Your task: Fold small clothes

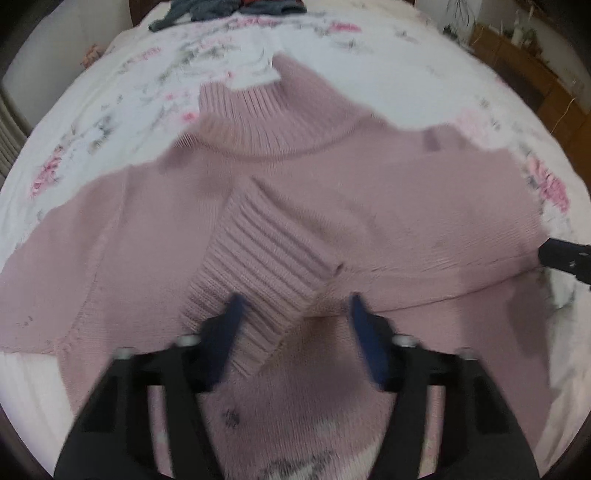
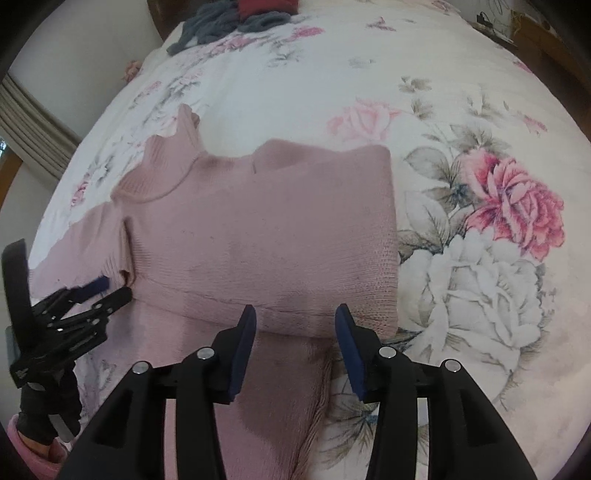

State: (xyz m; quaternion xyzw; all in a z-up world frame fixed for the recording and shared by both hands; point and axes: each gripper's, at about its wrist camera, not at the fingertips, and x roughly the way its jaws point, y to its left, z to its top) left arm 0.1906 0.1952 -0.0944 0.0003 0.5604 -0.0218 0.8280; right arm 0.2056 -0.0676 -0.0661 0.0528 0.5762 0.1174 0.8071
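A dusty-pink knitted turtleneck sweater (image 1: 280,206) lies flat on a white bedsheet printed with pink and grey roses (image 2: 480,229), with its high ribbed collar pointing away from both cameras. Only the left wrist view shows the ribbed cuff of one sleeve (image 1: 258,266), which is folded over the chest and lies diagonally; its thick parallel ribs are different from the fine, smooth knit of the body. In this view the left gripper (image 1: 295,306) hangs just above this cuff with its two blue-padded fingers spread apart, and nothing is between them. The view is a little blurred. The right wrist view shows what the other one does not: the right side of the sweater is folded inward and makes a straight, soft edge beside a big red rose and a pale grey rose. The right gripper (image 2: 295,317) is over the lower part of this folded side, its fingers also spread wide and holding nothing. In the same view the left gripper appears at the far left, near the sleeve. A small pile of grey-blue and dark red knitted clothes (image 2: 236,18) rests at the far end of the bed, well apart from the sweater.
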